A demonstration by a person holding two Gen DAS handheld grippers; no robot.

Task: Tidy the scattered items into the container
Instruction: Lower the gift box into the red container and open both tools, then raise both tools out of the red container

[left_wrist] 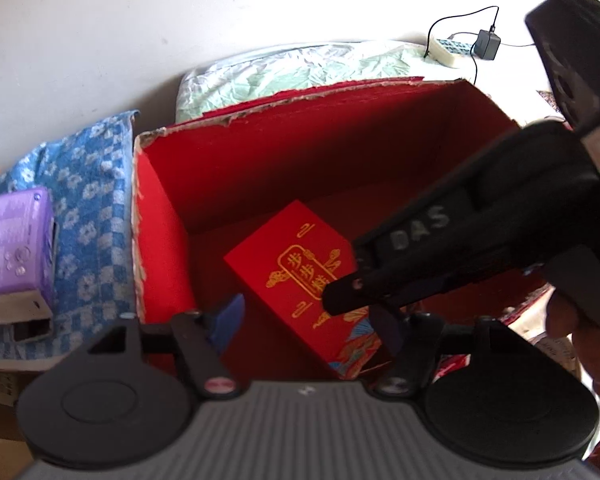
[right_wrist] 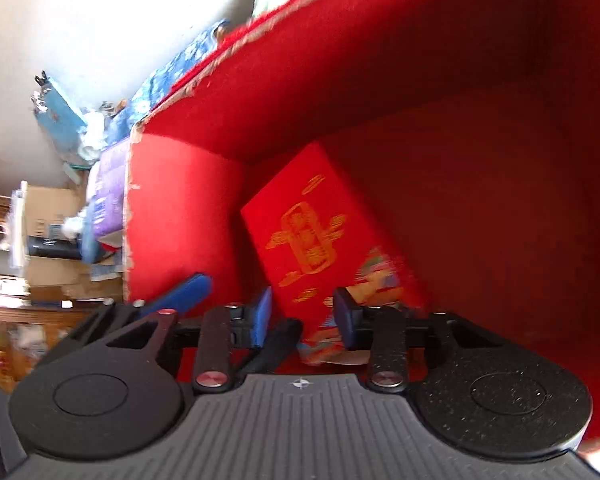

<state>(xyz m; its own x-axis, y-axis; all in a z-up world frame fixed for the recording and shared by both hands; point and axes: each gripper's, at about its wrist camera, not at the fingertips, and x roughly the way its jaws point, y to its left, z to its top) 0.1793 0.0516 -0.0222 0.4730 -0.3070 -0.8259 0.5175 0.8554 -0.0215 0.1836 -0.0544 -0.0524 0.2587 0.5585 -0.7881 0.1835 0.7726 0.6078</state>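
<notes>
Inspector: What is in the carton point(left_wrist: 260, 168)?

Clerk: One gift box point(left_wrist: 300, 276), near its left wall. The right gripper point(right_wrist: 304, 316) reaches in over the box. Outside, left of the carton, a packet point(left_wrist: 16, 248) lies on a towel point(left_wrist: 88, 200).

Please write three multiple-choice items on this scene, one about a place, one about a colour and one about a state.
1. Where is the red gift box with gold print?
A. On the blue checked towel
B. Inside the big red container
C. On the power strip

2. What colour is the small carton lying on the blue checked towel?
A. Purple
B. Green
C. Yellow

3. How do the fingers of the right gripper stand?
A. Pressed together
B. Apart, with the gift box's near end between them
C. Out of view

Answers: 1 B, red walls of the big red container surround it; 2 A, its printed top is purple; 3 B, the right wrist view shows a gap between the blue pads.
</notes>
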